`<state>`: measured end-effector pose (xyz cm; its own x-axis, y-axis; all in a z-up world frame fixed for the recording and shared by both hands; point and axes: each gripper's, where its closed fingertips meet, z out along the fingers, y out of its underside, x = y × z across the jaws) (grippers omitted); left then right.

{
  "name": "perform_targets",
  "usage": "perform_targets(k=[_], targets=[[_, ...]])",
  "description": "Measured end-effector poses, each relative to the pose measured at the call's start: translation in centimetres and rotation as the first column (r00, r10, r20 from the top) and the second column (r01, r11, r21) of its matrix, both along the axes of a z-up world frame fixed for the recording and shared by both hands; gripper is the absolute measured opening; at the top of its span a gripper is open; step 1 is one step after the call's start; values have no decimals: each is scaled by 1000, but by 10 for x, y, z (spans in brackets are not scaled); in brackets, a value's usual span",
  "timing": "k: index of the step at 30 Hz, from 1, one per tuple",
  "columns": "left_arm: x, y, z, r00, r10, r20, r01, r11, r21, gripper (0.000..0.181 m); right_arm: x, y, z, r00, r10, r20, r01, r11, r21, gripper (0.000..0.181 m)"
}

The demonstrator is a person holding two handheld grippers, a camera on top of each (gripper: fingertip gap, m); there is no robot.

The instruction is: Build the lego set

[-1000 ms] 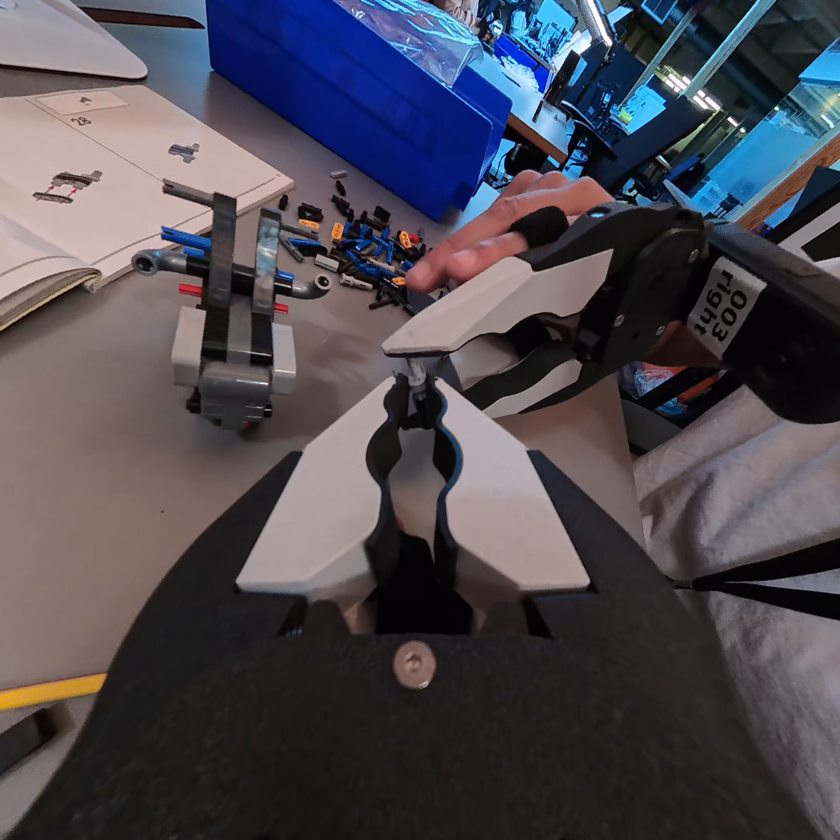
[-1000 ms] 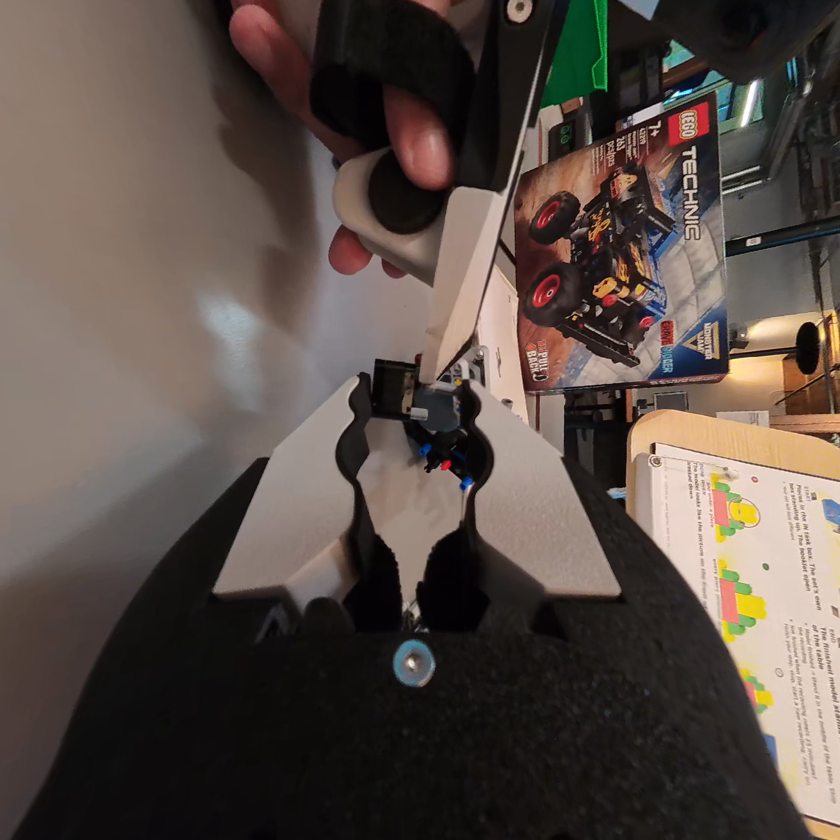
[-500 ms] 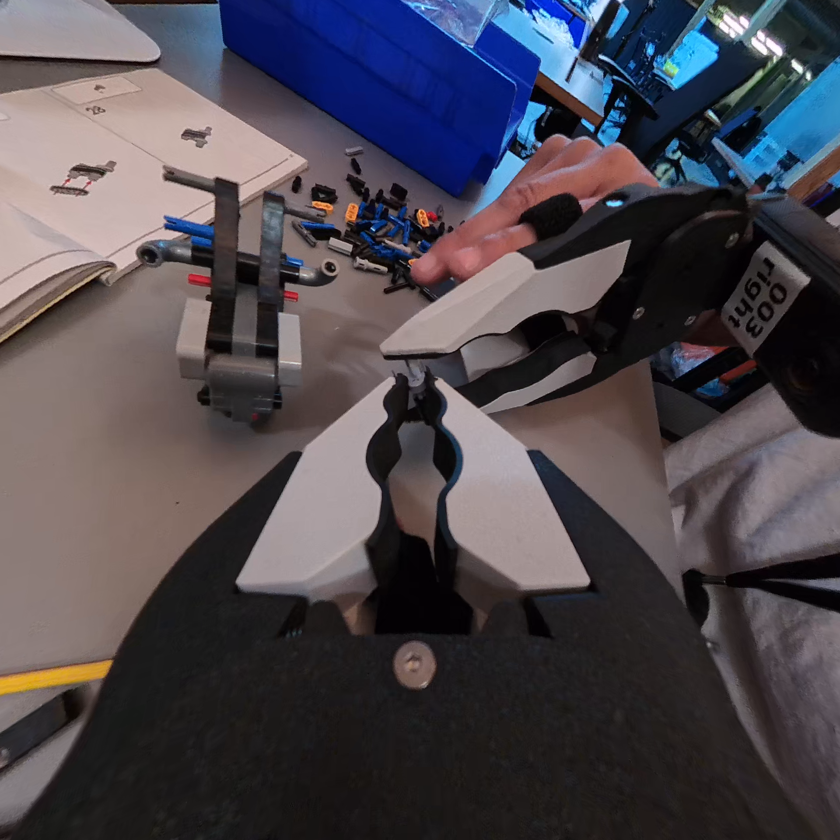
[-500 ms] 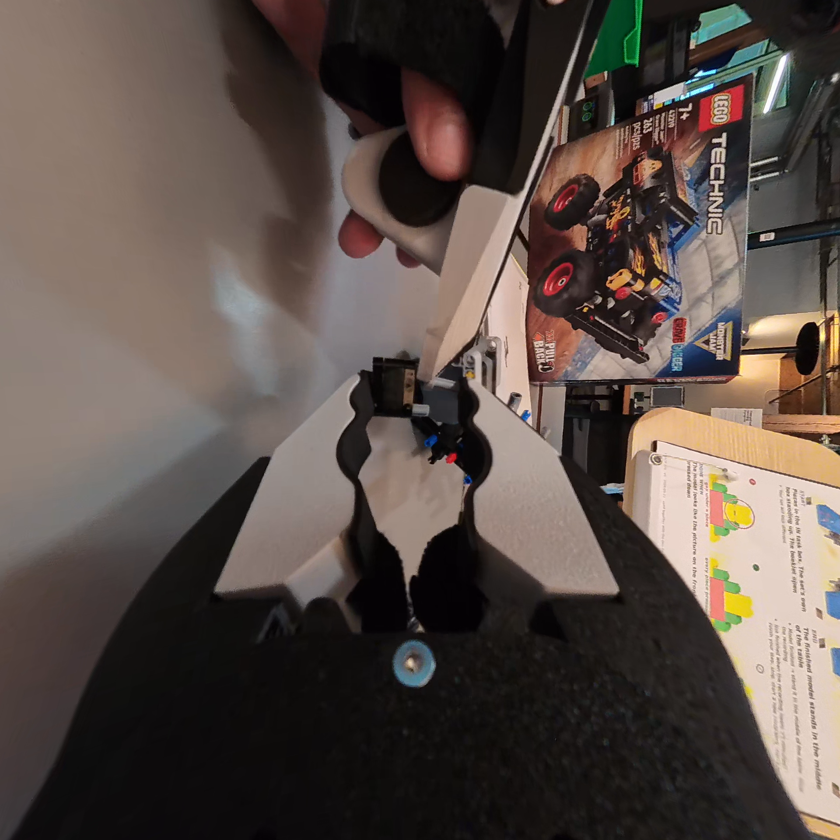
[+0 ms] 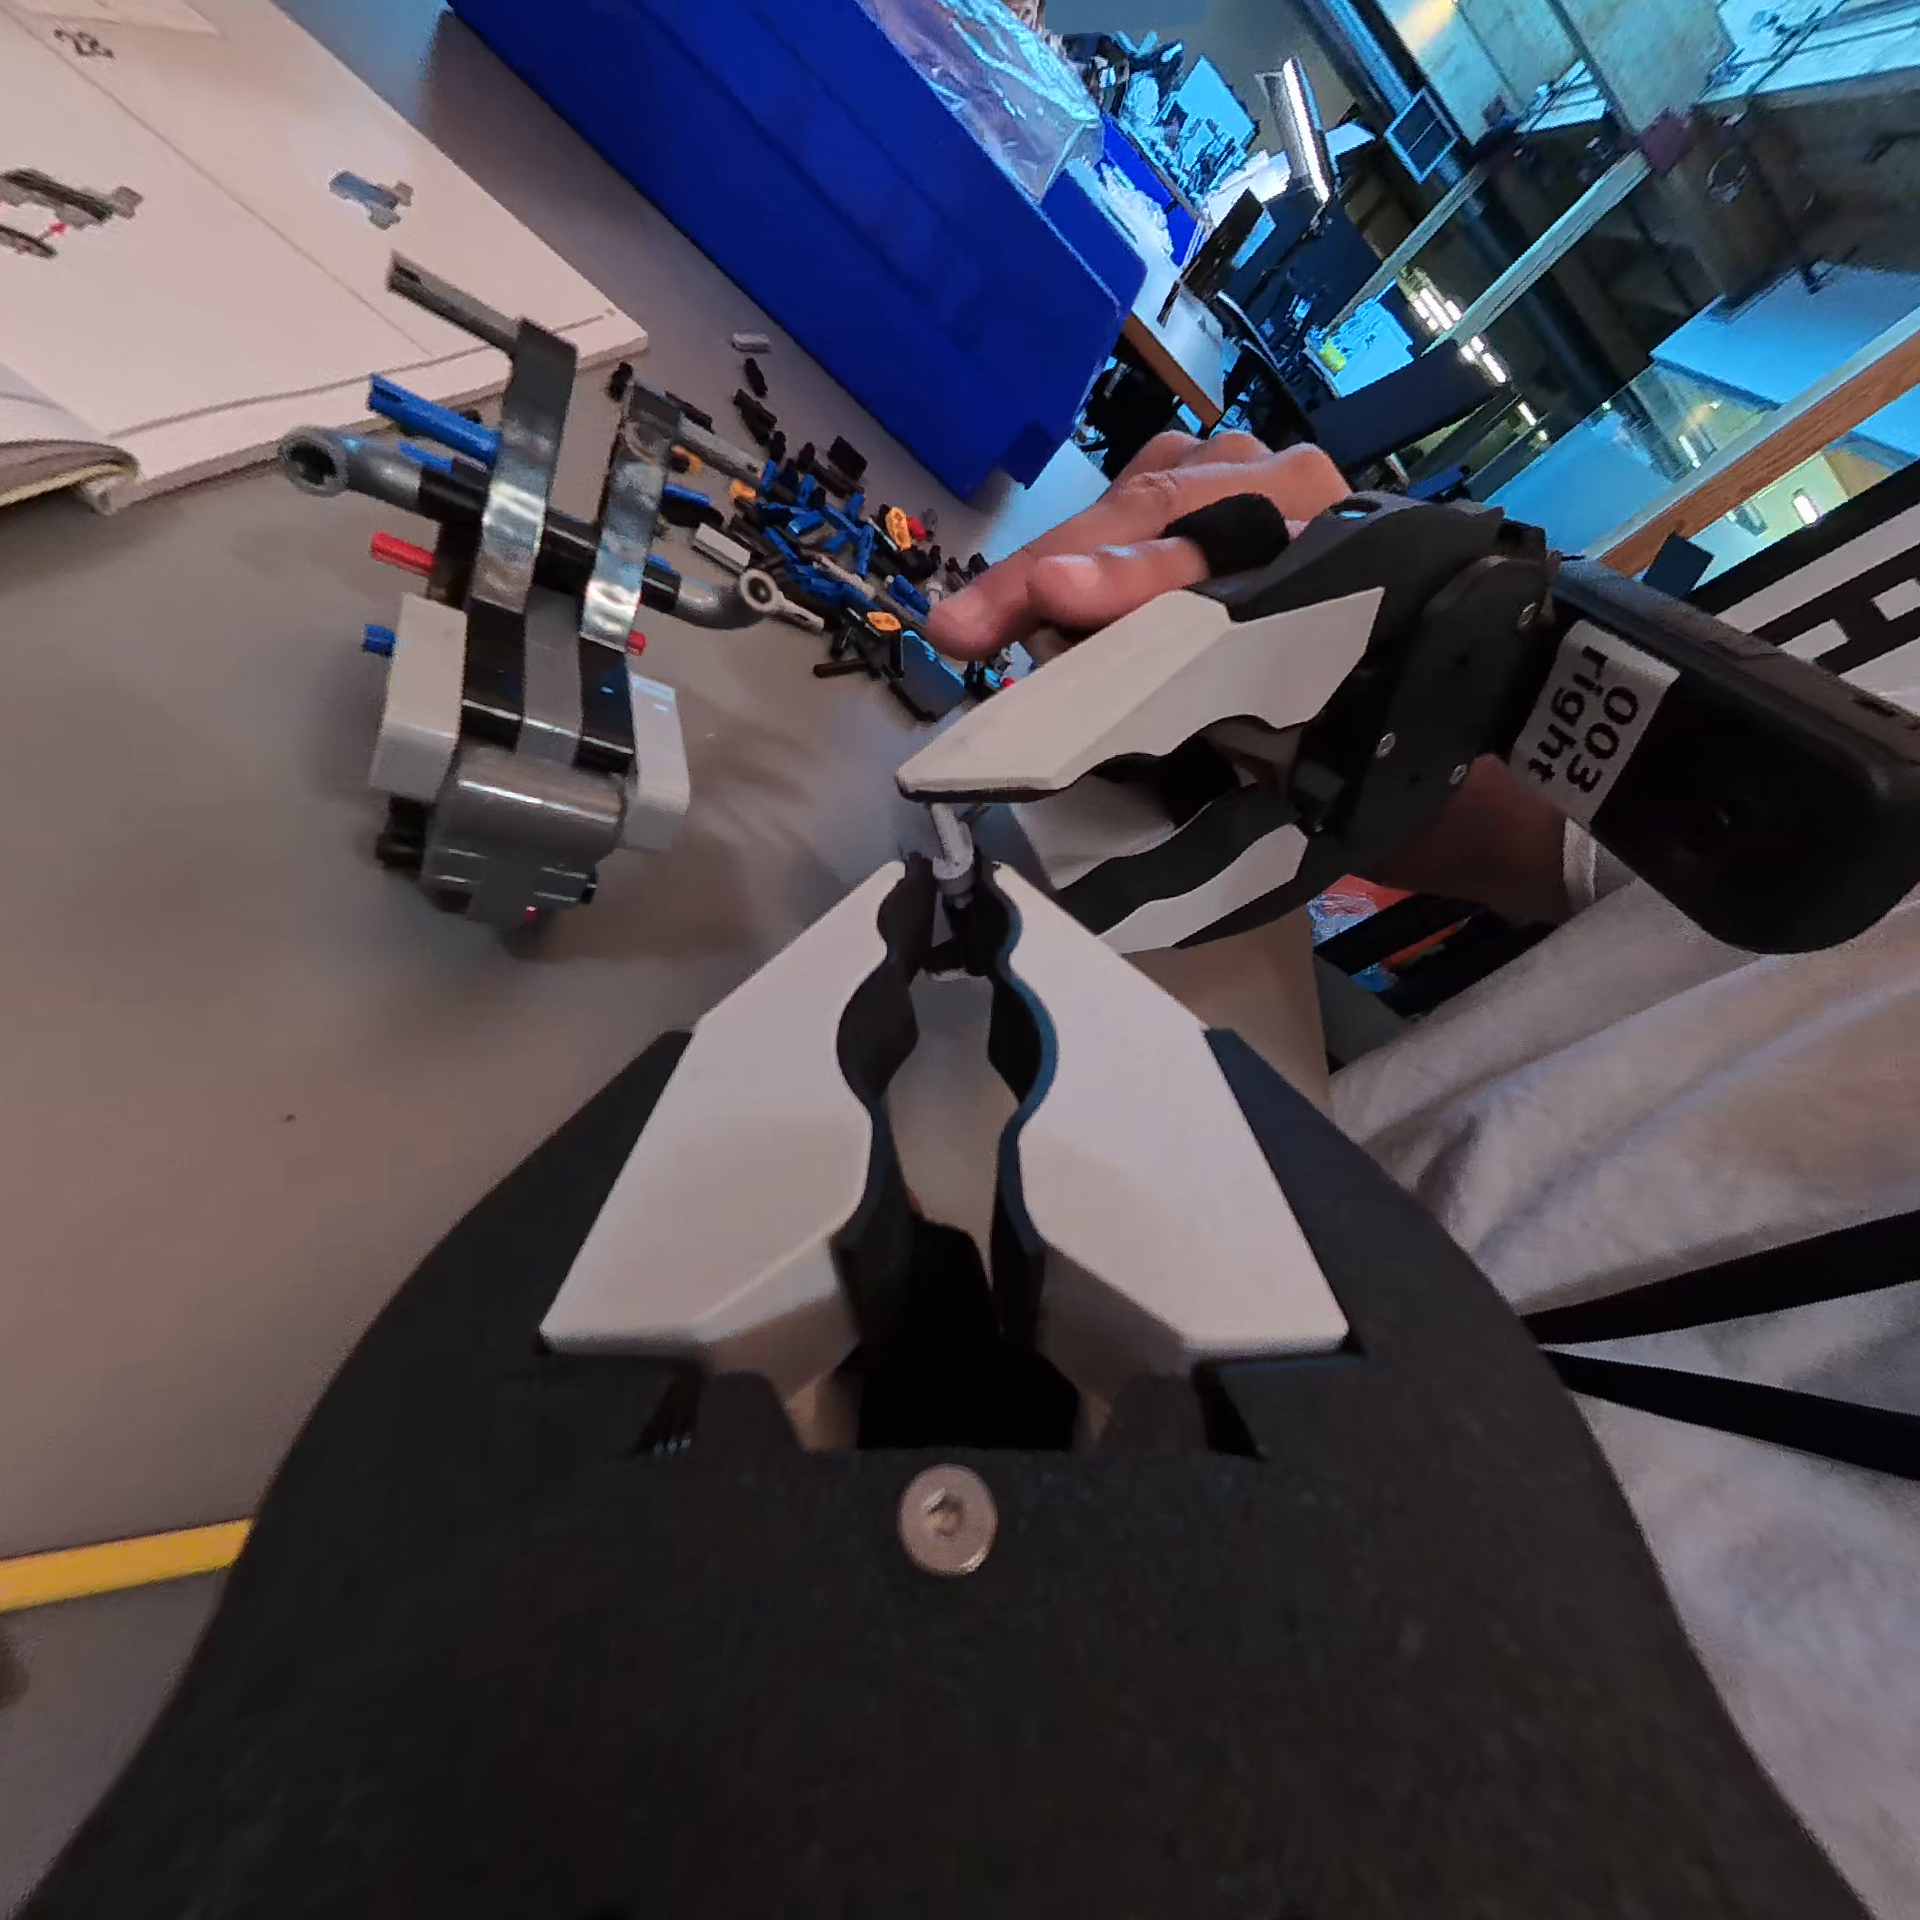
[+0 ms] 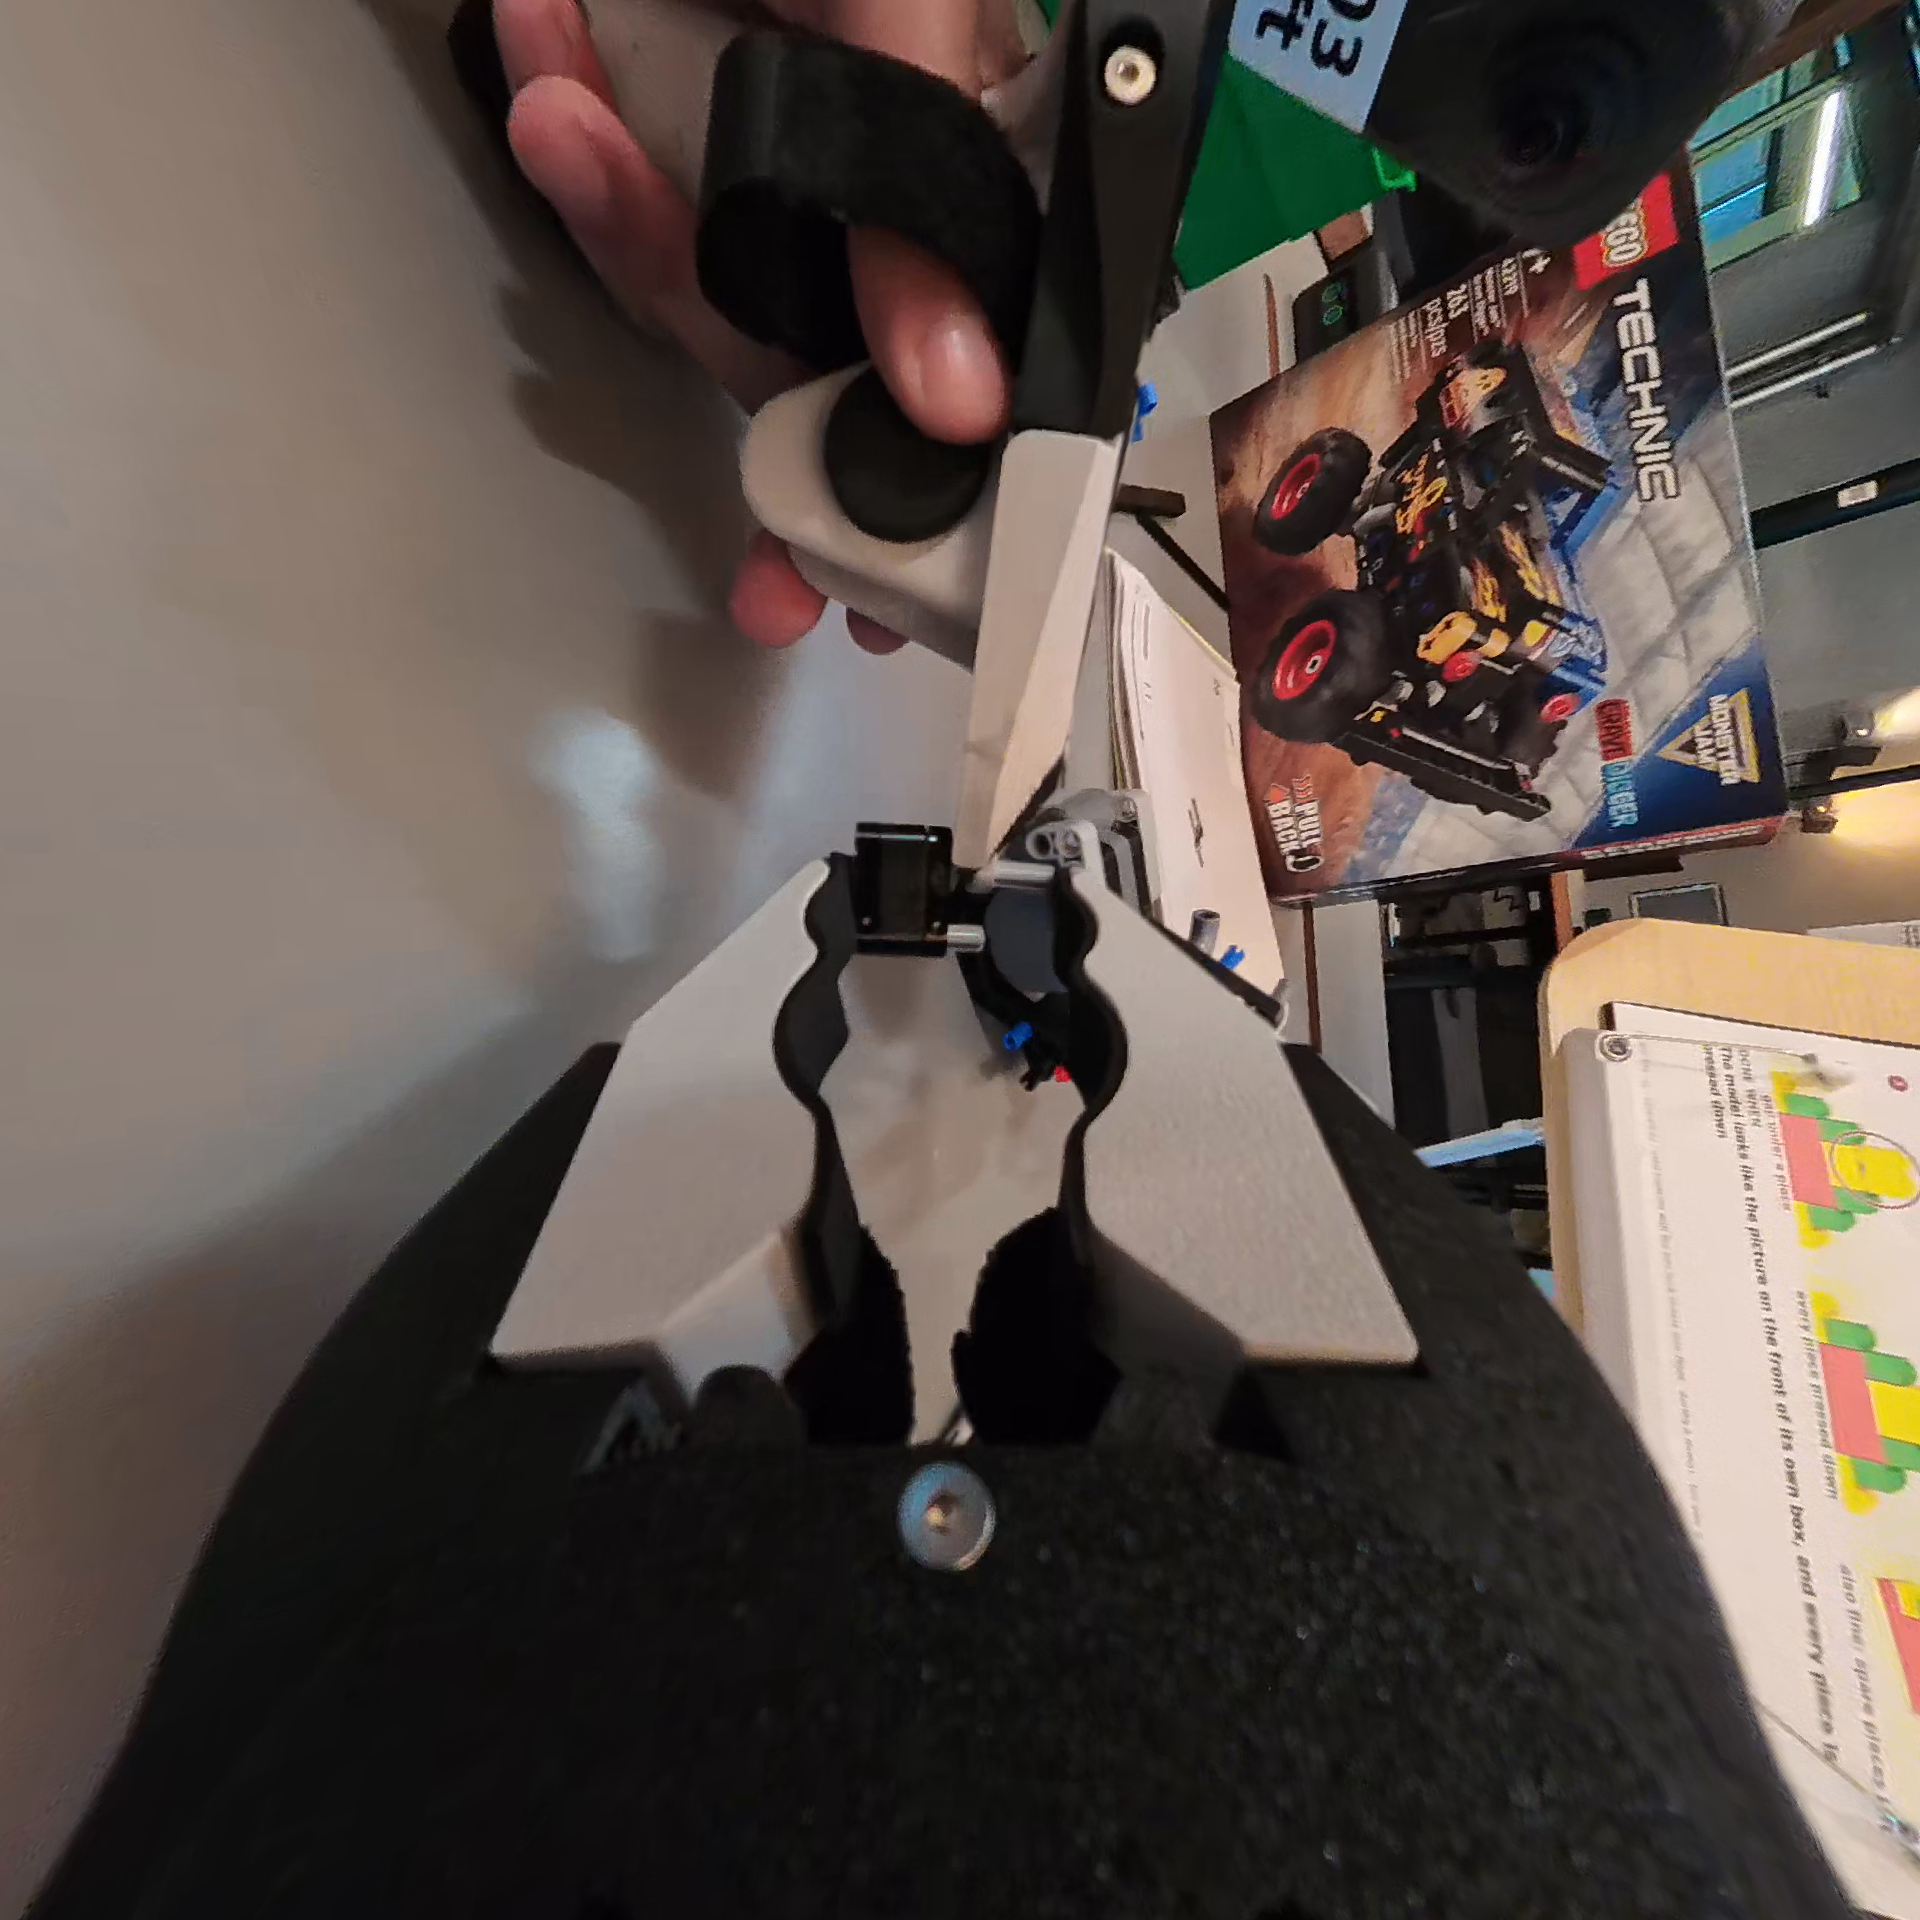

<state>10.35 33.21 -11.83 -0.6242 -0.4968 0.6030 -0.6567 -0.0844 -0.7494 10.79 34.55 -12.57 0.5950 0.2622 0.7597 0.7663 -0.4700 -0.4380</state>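
Note:
My left gripper (image 5: 951,904) is shut on a small black piece (image 6: 899,888) with a grey pin (image 5: 948,842) that sticks up out of its tips. My right gripper (image 6: 948,894) comes in from the right, rolled on its side, and closes across the same piece. The black piece lies against its lower finger and the pin end meets its upper finger (image 5: 1039,727). The left gripper also shows in the right wrist view (image 6: 987,821), coming down from above. The part-built grey and black model (image 5: 520,727) stands on the table to the left, apart from both grippers.
Several loose blue and black pieces (image 5: 831,530) lie behind the model. An open instruction booklet (image 5: 208,291) lies far left and a blue bin (image 5: 831,208) stands behind it. The set's box (image 6: 1507,582) stands upright past the booklet. The table edge runs just right of the grippers. My left and right fingertips are right by each other.
Both grippers stay joined at the small piece. The left wrist view has tilted and moved a little nearer the model, and more of the grey pin shows above the left tips.

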Motion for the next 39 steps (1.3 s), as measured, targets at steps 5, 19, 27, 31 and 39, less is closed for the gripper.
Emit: perform_targets(k=[5, 19, 27, 31, 39], targets=[[0, 1, -6, 1000, 4, 6, -5, 998, 59, 5, -1, -1, -5, 999, -13, -34, 12, 1000, -29, 37], [-2, -3, -11, 1000, -2, 3, 2, 995, 102, 5, -12, 0, -7, 999, 18, -28, -19, 999, -45, 30], [3, 3, -8, 1000, 21, 14, -22, 996, 88, 5, -1, 0, -1, 999, -27, -47, 26, 1000, -15, 40], [3, 3, -8, 1000, 17, 6, -18, 997, 75, 5, -2, 0, -1, 997, -23, -72, 22, 1000, -15, 38], [0, 0, -9, 1000, 3, 24, -5, 994, 105, 5, -3, -1, -6, 998, -14, -61, 12, 999, -37, 37]])
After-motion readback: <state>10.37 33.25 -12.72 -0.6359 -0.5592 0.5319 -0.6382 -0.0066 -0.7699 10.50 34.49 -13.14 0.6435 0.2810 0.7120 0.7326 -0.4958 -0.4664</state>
